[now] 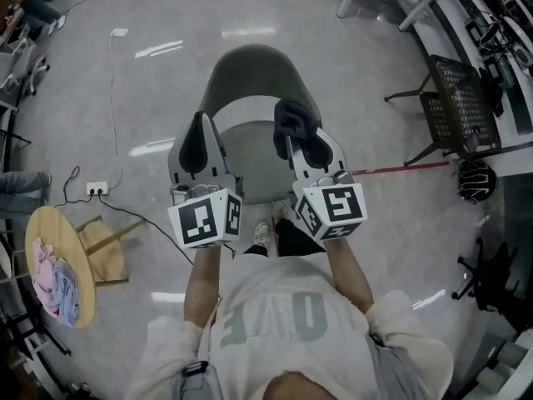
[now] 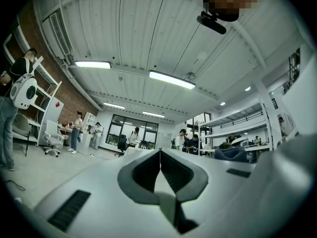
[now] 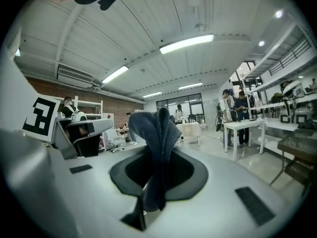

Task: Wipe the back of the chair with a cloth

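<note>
Item 1: chair [image 1: 250,72]. Grey shell type, standing on a pale glossy floor [image 1: 166,98]. In the head view its curved back [image 1: 218,77] is at the far side and its seat [image 1: 250,163] is nearer the person. Both grippers are held over the seat.

Item 2: cloth [image 1: 293,122]. Dark and bunched. It is pinched between the jaws of the right gripper [image 1: 301,140] and rises past their tips. From above it lies over the line where the seat meets the back, right of centre. Contact with the chair cannot be told. In the right gripper view the cloth [image 3: 154,128] stands up in folds from the right gripper [image 3: 157,150], with its lower end trailing down between the pads.

Item 3: left gripper [image 1: 200,132]. Its jaws are closed together with nothing between them. The left gripper view shows the 2 dark pads meeting along 1 line at the left gripper [image 2: 160,153]. It is held beside the right one, the two apart, over the left half of the seat.

Item 4: marker cubes, 2. There is 1 on each gripper, nearest the person: left cube [image 1: 206,217] and right cube [image 1: 333,209].

Item 5: surroundings. A round wooden table [image 1: 46,232] stands at the left with a heap of fabric [image 1: 54,282] on it. A white power strip [image 1: 97,188] with a cable lies on the floor near it. A black mesh chair [image 1: 454,107] stands at the right, well apart. Both gripper views take in a white ribbed ceiling with strip lights [image 2: 171,79] and people standing far off.
</note>
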A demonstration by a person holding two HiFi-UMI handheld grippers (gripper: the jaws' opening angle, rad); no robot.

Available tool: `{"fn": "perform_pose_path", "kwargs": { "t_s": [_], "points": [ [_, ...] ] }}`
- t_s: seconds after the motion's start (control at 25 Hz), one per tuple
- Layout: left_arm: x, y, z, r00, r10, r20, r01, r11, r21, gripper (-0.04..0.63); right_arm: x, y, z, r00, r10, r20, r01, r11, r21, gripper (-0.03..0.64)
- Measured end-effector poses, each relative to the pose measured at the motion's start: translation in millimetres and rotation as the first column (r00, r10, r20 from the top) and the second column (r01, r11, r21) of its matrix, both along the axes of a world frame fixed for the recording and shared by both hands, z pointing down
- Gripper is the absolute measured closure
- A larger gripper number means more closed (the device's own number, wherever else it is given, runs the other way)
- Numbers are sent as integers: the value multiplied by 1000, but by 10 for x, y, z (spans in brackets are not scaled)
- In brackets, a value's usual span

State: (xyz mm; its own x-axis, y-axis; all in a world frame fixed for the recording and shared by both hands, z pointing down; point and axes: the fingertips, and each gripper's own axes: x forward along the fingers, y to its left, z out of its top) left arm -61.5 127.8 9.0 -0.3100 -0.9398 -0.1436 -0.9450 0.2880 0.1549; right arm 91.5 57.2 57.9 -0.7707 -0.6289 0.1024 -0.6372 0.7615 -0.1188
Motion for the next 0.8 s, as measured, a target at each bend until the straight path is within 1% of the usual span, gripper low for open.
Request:
{"fn": "perform_pose_path", "kwargs": {
  "t_s": [0.12, 0.24, 0.36, 0.56, 0.8],
  "points": [
    [10, -187, 29, 1000, -15, -8, 15, 1000, -5, 579, -90, -205, 11, 1000, -24, 13, 24, 1000, -4, 558],
    [82, -413, 9, 1000, -24, 9, 24, 1000, -2, 578, -121, -427, 18, 999, -43, 17, 43, 999, 1, 558],
    [140, -687, -19, 999, -30, 14, 30, 1000, -4, 579, -76, -706, 25, 999, -47, 14, 47, 999, 3, 558],
    [138, -984, -1, 999, -42, 34, 43, 999, -27, 579, -76, -1070, 74, 998, -48, 36, 49, 998, -28, 558],
    [164, -1228, 33, 998, -62, 21, 63, 997, -33, 578, -175, -1313, 138, 996, -86, 4, 86, 996, -27, 558]
  ]
}}
